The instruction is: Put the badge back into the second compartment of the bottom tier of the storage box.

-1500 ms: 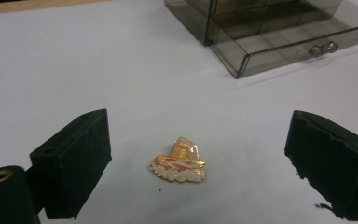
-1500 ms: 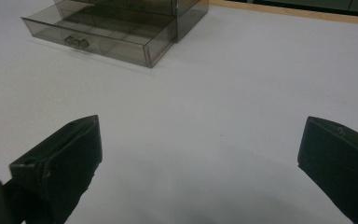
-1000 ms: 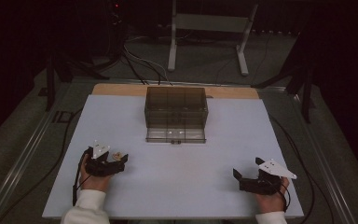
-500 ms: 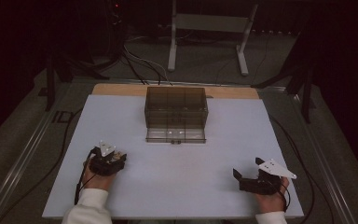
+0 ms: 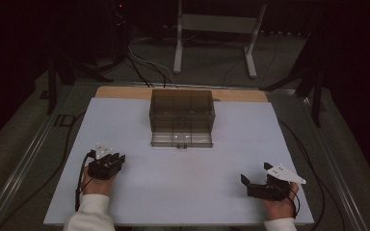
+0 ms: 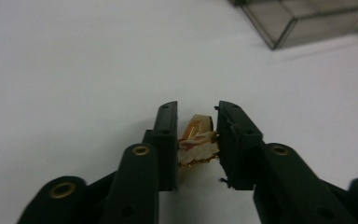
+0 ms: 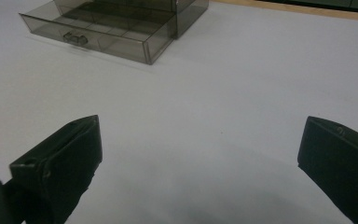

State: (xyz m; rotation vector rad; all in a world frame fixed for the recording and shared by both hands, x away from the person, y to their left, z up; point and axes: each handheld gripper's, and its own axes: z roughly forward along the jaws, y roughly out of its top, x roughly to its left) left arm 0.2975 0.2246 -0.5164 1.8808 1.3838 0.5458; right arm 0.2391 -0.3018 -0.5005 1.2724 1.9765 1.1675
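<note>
Our left gripper (image 6: 196,135) has just been closing its fingers on a small gold ring (image 6: 198,140); a slanted pinch could flick it away. Right gripper (image 7: 200,154) gapes, released.

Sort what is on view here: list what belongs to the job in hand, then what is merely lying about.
Belongs to the job:
- left gripper, jaws just closing on the small gold and white object
- smoky plastic drawer box, its bottom drawer pulled open

Lying about:
- right gripper, open and holding nothing
- white stand on the floor behind the table
- floor cables
</note>
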